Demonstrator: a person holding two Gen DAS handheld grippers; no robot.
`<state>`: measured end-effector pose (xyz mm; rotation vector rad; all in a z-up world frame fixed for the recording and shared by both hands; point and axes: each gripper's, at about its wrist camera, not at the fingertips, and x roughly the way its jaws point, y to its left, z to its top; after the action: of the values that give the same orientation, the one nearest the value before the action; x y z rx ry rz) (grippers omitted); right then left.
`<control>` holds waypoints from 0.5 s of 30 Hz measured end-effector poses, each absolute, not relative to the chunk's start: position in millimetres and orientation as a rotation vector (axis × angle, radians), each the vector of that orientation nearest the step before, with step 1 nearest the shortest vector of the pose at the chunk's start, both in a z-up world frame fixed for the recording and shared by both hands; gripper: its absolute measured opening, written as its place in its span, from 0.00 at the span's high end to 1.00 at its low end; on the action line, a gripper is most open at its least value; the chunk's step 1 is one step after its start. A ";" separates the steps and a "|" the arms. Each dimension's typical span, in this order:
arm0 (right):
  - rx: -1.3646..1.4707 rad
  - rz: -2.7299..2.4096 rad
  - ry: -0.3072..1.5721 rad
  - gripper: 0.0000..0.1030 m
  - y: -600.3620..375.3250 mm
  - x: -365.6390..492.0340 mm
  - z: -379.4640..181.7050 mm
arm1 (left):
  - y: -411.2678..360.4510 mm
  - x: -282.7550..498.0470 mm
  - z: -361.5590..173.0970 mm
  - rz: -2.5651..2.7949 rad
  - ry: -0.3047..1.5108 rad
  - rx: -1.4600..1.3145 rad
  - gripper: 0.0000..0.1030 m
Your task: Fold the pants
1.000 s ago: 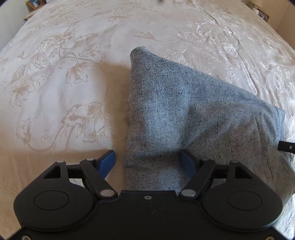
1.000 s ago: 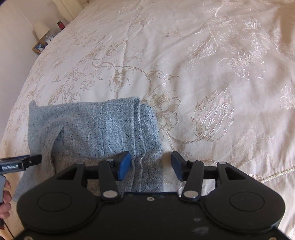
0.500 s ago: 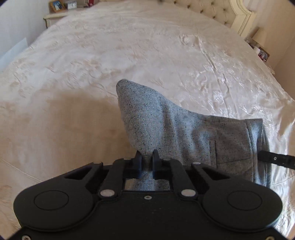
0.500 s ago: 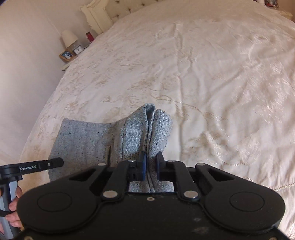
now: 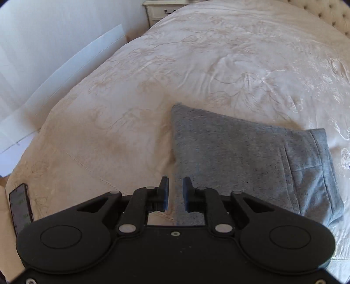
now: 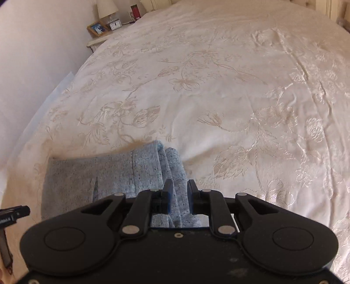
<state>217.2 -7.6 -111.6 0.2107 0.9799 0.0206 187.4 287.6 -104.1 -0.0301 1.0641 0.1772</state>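
Bed: cream embroidered bedspread (image 5: 218, 65).
Pants: grey pants (image 5: 240, 157) lie folded on its near edge.
Left gripper (image 5: 175, 192): fingers slightly parted, over the pants' left edge, gripping nothing.
Right gripper (image 6: 180, 194): narrowly parted above the waistband end.

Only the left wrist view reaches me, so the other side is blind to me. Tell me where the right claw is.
Observer: The right claw hangs over the pants, at the end with the stitched band.
Operator: Describe how that end lies.
Observer: It lies on the bed, and two rounded folds sit side by side at its far corner.
Operator: Report what stands past the bed there.
Observer: A nightstand with a lamp, a picture frame and a clock.
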 end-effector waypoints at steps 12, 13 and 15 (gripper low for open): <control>0.010 0.095 0.920 0.72 78.2 124.5 -28.4 | 282.5 124.9 -39.7 0.178 1.051 -0.094 0.76; 0.005 0.104 0.920 0.72 80.6 120.1 -24.6 | 279.1 118.9 -34.7 0.181 1.049 -0.092 0.76; 0.002 0.125 0.911 0.71 83.8 103.8 -12.7 | 273.5 106.2 -25.5 0.199 1.040 -0.084 0.76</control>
<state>103.8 83.8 -12.7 0.0023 0.9113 0.1251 106.2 273.5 -25.5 -0.0839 1.0403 0.1986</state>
